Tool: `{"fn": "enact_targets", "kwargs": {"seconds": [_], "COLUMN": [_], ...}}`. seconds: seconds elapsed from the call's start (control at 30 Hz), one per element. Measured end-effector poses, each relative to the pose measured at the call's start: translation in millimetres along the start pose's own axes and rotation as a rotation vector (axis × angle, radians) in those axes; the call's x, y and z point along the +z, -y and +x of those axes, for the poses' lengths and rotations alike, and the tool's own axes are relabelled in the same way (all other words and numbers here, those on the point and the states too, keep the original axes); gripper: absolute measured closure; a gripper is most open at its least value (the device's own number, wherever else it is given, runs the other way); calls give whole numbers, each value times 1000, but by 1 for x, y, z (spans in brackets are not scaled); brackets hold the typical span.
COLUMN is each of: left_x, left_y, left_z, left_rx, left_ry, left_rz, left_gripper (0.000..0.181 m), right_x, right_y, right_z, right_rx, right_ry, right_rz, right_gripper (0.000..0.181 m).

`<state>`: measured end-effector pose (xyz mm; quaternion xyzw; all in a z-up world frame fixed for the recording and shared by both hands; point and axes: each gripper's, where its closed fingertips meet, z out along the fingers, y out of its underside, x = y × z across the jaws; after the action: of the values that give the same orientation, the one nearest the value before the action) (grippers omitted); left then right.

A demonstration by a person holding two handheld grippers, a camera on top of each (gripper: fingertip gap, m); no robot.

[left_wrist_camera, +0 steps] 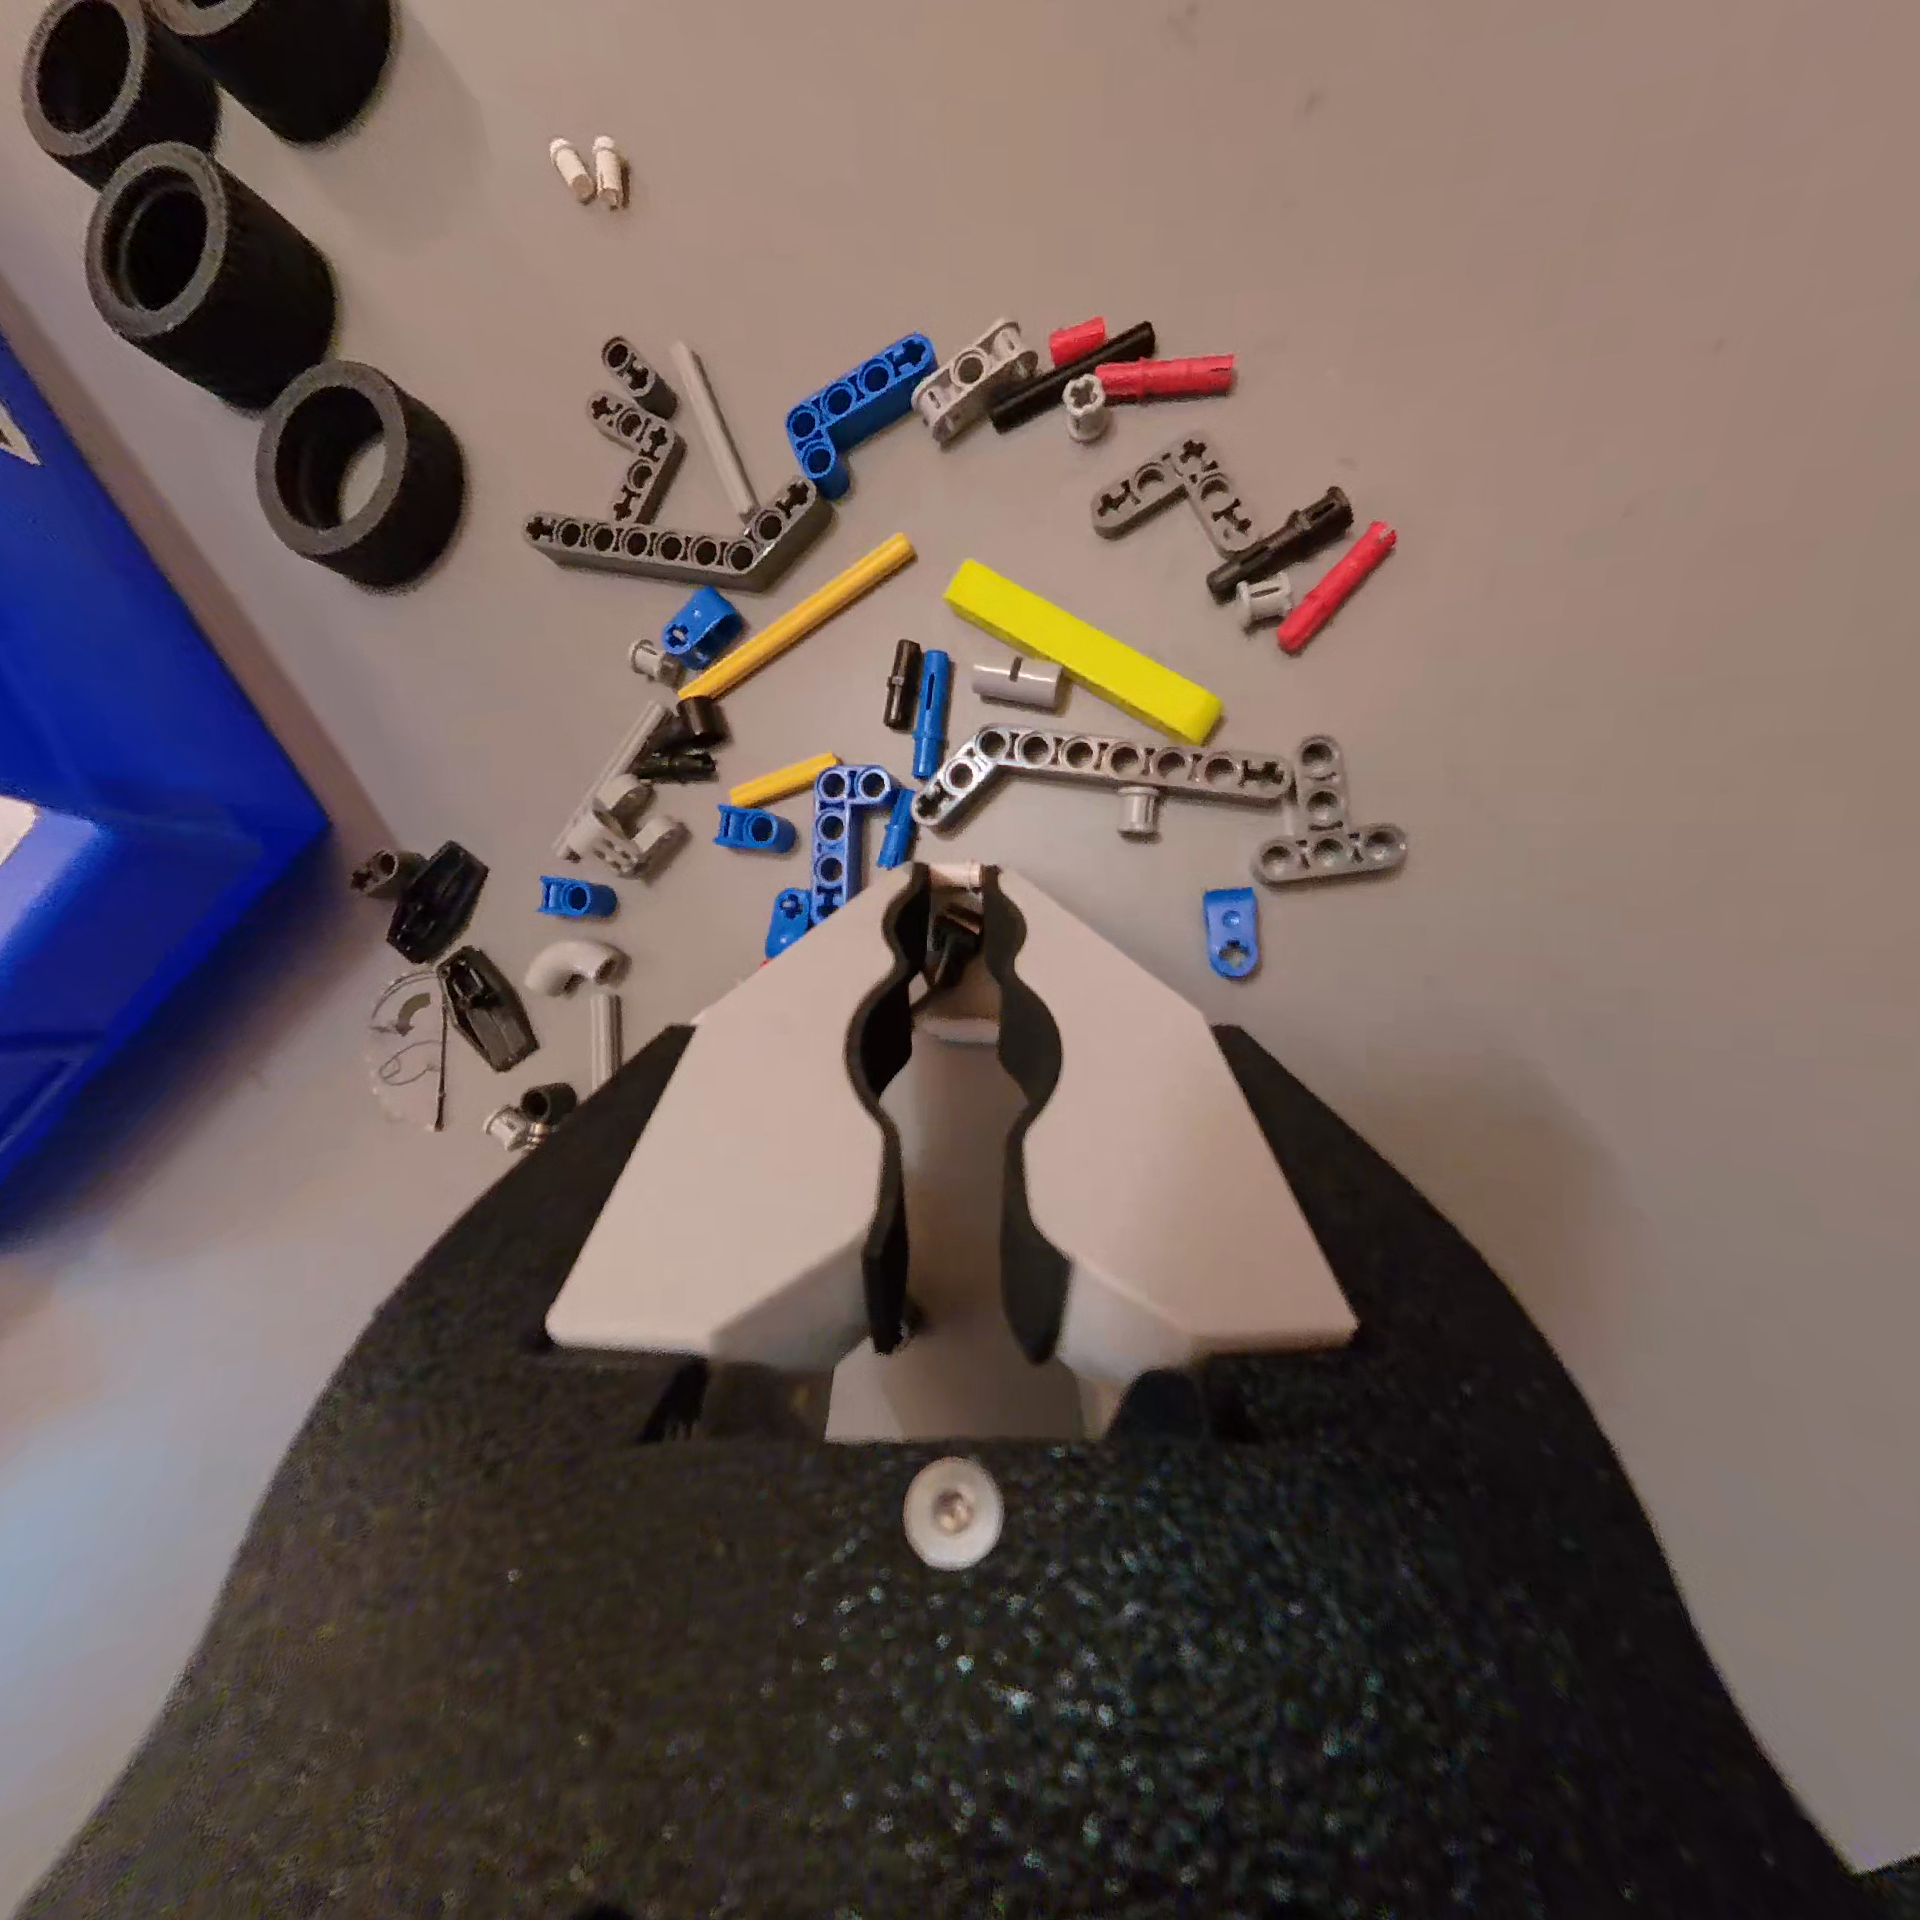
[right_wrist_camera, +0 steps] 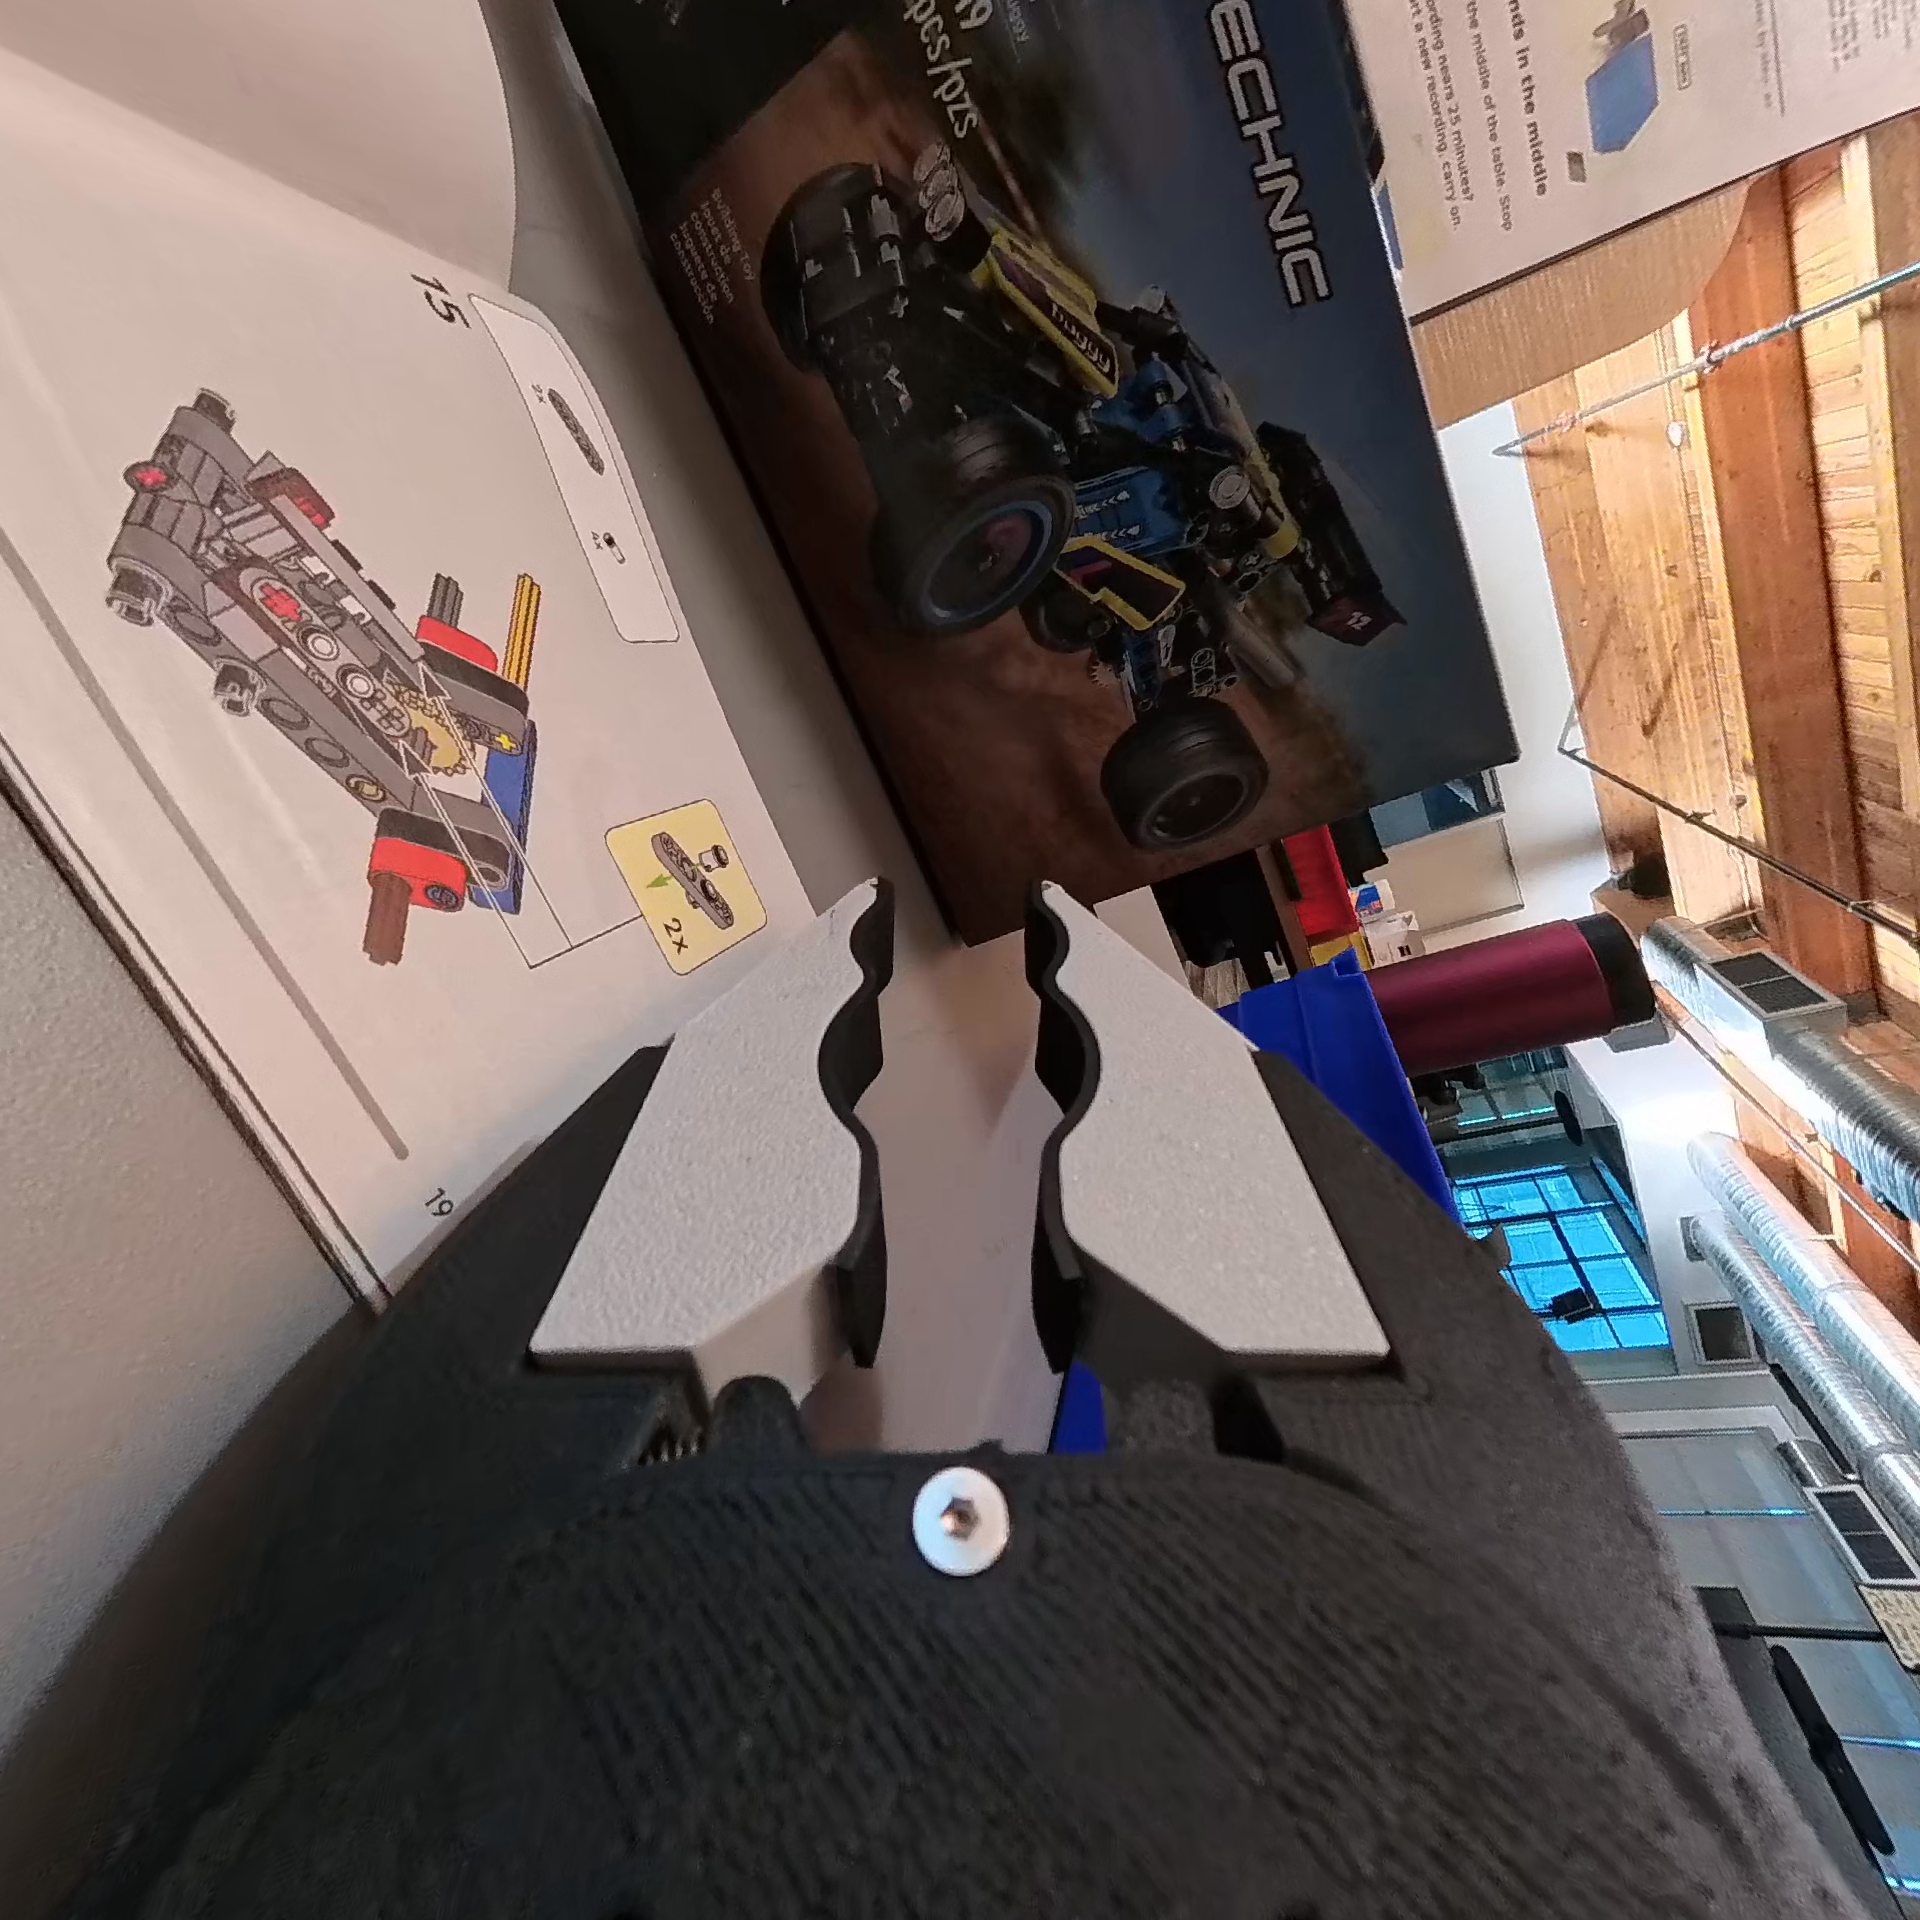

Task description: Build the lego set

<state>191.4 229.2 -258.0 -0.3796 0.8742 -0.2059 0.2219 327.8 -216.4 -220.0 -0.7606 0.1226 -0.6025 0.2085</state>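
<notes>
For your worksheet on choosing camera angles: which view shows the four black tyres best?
The left wrist view. The four black tyres lie on the grey table at upper left, beside the loose pieces. The right wrist view shows none of them, only the instruction booklet and set box.

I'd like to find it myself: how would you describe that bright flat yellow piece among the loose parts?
Start at the row of black tyres in the upper left of the left wrist view, then look right into the scatter of small parts on the grey table. The lime-yellow flat bar lies slantwise near the middle. Unlike the thin yellow rod beside it, it is wide, smooth and has no holes.
</notes>
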Motion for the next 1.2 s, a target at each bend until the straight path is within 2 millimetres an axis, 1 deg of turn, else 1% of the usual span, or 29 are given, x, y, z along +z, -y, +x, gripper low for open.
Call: {"fn": "enact_targets", "kwargs": {"seconds": [0.13,0.17,0.2,0.23,0.27,0.33,0.37,0.4,0.43,0.53,0.63,0.7,0.77,0.8,0.83,0.87,0.9,0.93,0.97,1.03,1.07,1.1,1.13,1.17,1.2], "left_x": [-1,-3,-6,-11,-15,-22,-22,-20,-16,-4,5,6,6,2,-3,-8,-12,-14,-12,-2,6,16,29,41,52], "left_y": [2,6,13,23,36,63,74,81,85,88,92,94,95,96,100,106,111,114,113,108,107,106,106,107,109], "left_z": [1,2,9,21,40,89,114,136,152,181,190,189,187,183,175,161,140,112,79,14,-14,-37,-53,-63,-68], "left_rx": [39,47,59,75,98,151,180,217,251,295,298,292,285,284,271,243,200,148,95,37,24,7,-16,-48,-77], "left_ry": [12,13,-4,-45,-105,-249,-311,-356,-375,-439,-445,-431,-424,-417,-405,-383,-341,-274,-192,-52,0,31,25,-9,-46], "left_rz": [-4,14,46,85,126,217,252,270,276,272,268,272,279,295,321,349,365,359,329,247,217,191,169,152,142], "left_gripper": [174,174,174,174,174,174,174,174,174,174,174,170,163,162,162,163,163,163,163,154,153,153,152,152,150], "right_x": [0,0,0,0,0,0,0,0,0,0,0,0,0,0,0,0,0,0,0,0,0,0,0,0,0], "right_y": [0,0,0,0,0,0,0,0,0,0,0,0,0,0,0,0,0,0,0,0,0,0,0,0,0], "right_z": [0,0,0,0,0,0,0,0,0,-1,-1,-1,0,0,0,0,-1,-1,-1,-1,-1,-1,-2,-2,-2], "right_rx": [-1,-1,1,2,1,-2,-2,-1,-1,-4,-3,-1,1,2,2,1,0,0,1,1,1,1,0,-1,-2], "right_ry": [1,0,-1,-2,-2,1,1,1,1,3,3,3,2,2,2,3,4,3,4,7,8,9,11,12,12], "right_rz": [-1,0,1,1,0,-2,-3,-3,-2,-1,0,1,2,3,3,2,1,1,2,1,0,0,1,1,1], "right_gripper": [158,158,158,158,158,158,158,158,158,158,158,158,158,158,159,158,158,159,159,159,159,159,159,159,159]}}
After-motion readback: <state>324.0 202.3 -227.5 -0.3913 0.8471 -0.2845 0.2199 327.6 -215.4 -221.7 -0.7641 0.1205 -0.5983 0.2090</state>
